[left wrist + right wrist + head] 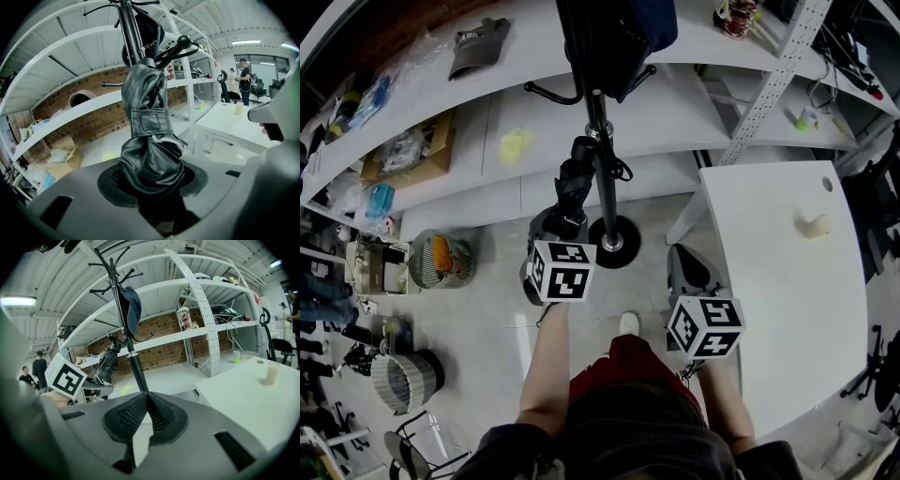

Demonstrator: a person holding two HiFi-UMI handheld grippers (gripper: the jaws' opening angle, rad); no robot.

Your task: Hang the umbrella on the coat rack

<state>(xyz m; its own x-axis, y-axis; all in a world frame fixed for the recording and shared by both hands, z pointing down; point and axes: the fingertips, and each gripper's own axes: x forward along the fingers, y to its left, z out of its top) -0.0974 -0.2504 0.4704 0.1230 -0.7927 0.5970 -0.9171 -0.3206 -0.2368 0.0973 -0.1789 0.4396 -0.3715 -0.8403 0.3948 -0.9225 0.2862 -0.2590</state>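
A folded black umbrella (pixel 147 140) in a leather-like sleeve stands between the jaws of my left gripper (pixel 154 190), which is shut on its lower end. Its top reaches the black pole of the coat rack (pixel 131 33), just under a ball-tipped hook (pixel 183 42). In the head view the umbrella (pixel 572 187) leans against the rack pole (pixel 602 141) above the round base (pixel 612 242), with the left gripper (pixel 549 227) below it. My right gripper (pixel 146 397) is shut and holds nothing, off to the right of the rack (pixel 126 343). It also shows near the table's corner (pixel 686 270).
A dark cap (pixel 132 310) hangs on the rack. A white table (pixel 787 309) with a small cup (pixel 813 225) stands at the right. Long white shelves (pixel 487 122) run behind the rack. A fan (pixel 441 261) and a basket (pixel 403 380) sit on the floor at the left.
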